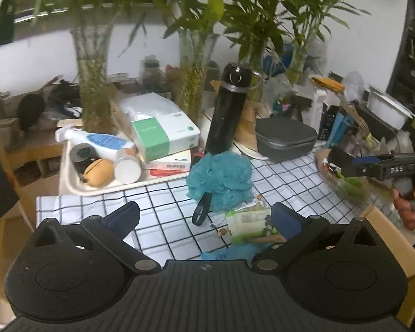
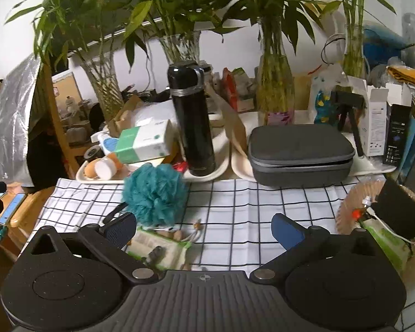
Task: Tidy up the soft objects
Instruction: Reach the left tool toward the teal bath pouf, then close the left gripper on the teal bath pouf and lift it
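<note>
A teal mesh bath pouf (image 1: 220, 179) (image 2: 155, 193) with a dark loop lies on the checked cloth (image 1: 163, 215) (image 2: 249, 215). In front of it sits a green-and-white soft pack (image 1: 249, 221) (image 2: 160, 249) with beads and a cord over it. My left gripper (image 1: 206, 218) is open above the cloth, the pouf just ahead between its fingers. My right gripper (image 2: 204, 229) is open too, with the pouf ahead on the left. A round woven basket (image 2: 379, 221) at the right holds a black sponge (image 2: 401, 210) and another green pack (image 2: 387, 246).
Behind the cloth stand a black flask (image 1: 229, 108) (image 2: 192, 121), a grey zip case (image 1: 285, 138) (image 2: 300, 155), white trays (image 1: 69, 182) (image 2: 224, 166) of bottles and tissue packs, and glass vases (image 2: 275, 83) of bamboo. Boxes crowd the far right. A hand (image 1: 406, 204) holds the other gripper at the right.
</note>
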`<state>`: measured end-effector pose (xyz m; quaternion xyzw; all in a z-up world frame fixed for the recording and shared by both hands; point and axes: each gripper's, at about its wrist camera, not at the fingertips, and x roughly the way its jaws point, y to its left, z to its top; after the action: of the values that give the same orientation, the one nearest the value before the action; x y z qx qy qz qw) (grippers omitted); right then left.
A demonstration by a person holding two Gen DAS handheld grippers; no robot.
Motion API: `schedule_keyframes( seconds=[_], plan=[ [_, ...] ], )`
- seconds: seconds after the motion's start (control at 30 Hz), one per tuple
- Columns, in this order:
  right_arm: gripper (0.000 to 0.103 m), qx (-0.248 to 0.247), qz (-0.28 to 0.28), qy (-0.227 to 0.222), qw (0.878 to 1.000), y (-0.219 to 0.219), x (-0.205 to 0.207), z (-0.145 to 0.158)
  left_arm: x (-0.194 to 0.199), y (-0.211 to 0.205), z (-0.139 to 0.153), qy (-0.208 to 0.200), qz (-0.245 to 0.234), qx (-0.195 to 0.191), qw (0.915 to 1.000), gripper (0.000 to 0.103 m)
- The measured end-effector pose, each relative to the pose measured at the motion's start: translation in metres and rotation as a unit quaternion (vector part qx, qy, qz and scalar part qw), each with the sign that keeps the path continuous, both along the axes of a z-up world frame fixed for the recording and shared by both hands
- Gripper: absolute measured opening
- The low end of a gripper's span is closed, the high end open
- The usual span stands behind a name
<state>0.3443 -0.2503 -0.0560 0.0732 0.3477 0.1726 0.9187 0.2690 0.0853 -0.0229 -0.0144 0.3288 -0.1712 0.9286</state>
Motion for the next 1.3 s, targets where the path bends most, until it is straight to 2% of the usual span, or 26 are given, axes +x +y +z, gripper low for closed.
schedule_keyframes(
  seconds=[0.17, 0.4, 0.57, 0.73, 0.83, 1.0, 1.03, 1.07, 1.13, 1.2, 1.3],
  plan=[
    [0.103, 0.002, 0.002, 0.03, 1.0, -0.003, 0.009, -0.014, 0.035, 0.001, -0.024, 0.007, -0.03, -0.01, 0.9995, 0.103],
    [0.103, -0.012, 0.004, 0.046, 0.999, -0.002, 0.014, -0.021, 0.086, -0.006, -0.06, 0.01, -0.067, -0.042, 0.9968, 0.103],
    [0.103, -0.009, 0.006, 0.067, 0.998, 0.0, 0.018, -0.028, 0.121, -0.018, -0.087, 0.018, -0.091, -0.049, 0.9945, 0.103],
    [0.103, -0.016, 0.016, 0.059, 0.998, 0.004, 0.016, -0.028, 0.147, -0.032, -0.11, 0.032, -0.125, -0.045, 0.9906, 0.103],
    [0.103, -0.023, 0.015, 0.059, 0.998, 0.006, 0.016, -0.028, 0.161, -0.036, -0.119, 0.046, -0.143, -0.069, 0.9863, 0.103],
    [0.103, 0.003, 0.009, 0.054, 0.998, 0.002, 0.015, -0.026, 0.179, -0.037, -0.133, 0.07, -0.129, -0.114, 0.9825, 0.101],
    [0.103, 0.01, 0.004, 0.045, 0.999, 0.0, 0.014, -0.024, 0.181, -0.039, -0.136, 0.078, -0.131, -0.118, 0.9812, 0.095],
    [0.103, 0.014, 0.0, 0.038, 0.999, -0.002, 0.013, -0.022, 0.183, -0.04, -0.14, 0.085, -0.13, -0.121, 0.9804, 0.082],
    [0.103, 0.02, -0.006, 0.03, 0.999, -0.005, 0.014, -0.021, 0.184, -0.041, -0.142, 0.095, -0.126, -0.126, 0.9794, 0.07],
    [0.103, 0.017, -0.011, 0.031, 0.999, -0.005, 0.015, -0.021, 0.181, -0.04, -0.138, 0.095, -0.126, -0.127, 0.9793, 0.052],
    [0.103, 0.016, -0.016, 0.033, 0.999, -0.006, 0.015, -0.021, 0.176, -0.038, -0.133, 0.091, -0.131, -0.117, 0.9802, 0.035]
  ],
)
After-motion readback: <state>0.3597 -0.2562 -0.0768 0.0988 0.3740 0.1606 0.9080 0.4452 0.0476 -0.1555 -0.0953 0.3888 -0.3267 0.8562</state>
